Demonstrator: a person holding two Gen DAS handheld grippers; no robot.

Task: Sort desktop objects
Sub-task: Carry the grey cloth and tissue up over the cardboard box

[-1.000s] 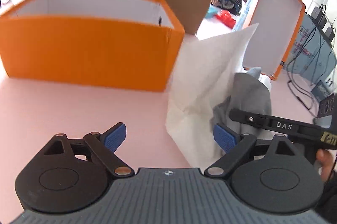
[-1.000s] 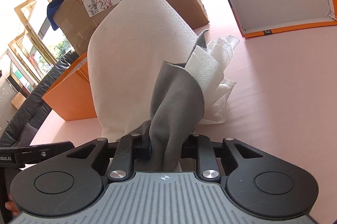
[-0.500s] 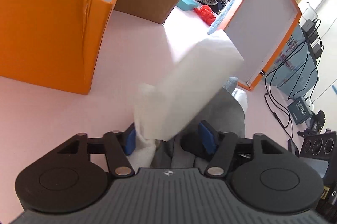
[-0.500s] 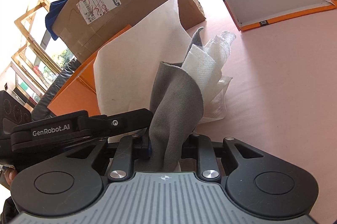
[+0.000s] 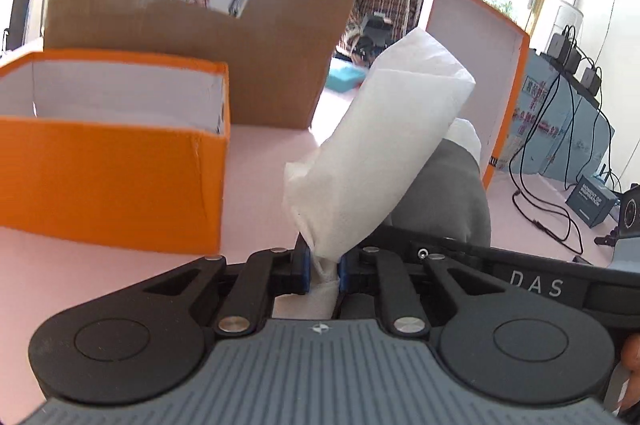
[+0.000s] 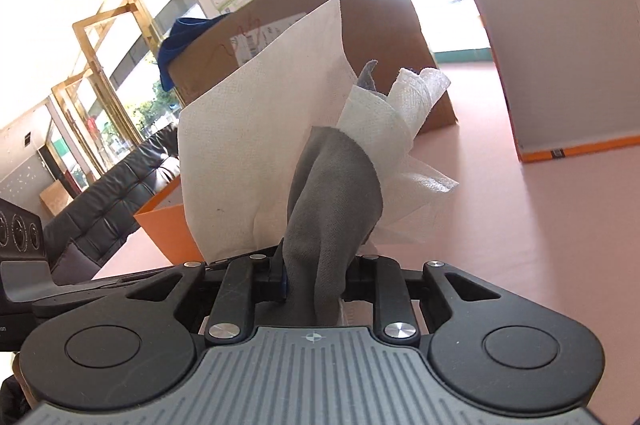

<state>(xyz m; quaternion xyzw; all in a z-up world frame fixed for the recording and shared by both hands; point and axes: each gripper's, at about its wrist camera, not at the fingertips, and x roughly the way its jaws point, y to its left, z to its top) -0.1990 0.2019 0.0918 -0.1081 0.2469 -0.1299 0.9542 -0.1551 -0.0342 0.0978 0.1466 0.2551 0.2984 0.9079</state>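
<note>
In the left wrist view, the left gripper [image 5: 323,271] pinches the lower end of a white paper towel [image 5: 384,149] at frame centre. A grey cloth [image 5: 448,193] sits behind it to the right. An orange box [image 5: 120,185] stands at left on the pink table [image 5: 80,285].

In the right wrist view, the right gripper [image 6: 316,279] clamps the grey cloth [image 6: 332,201] at lower centre, seemingly with some towel tucked in; the paper towel [image 6: 256,153] fans up at its left.

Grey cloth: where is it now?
The grey cloth is clamped in the right hand-held gripper, beside the white tissue that the left hand-held gripper holds.
</note>
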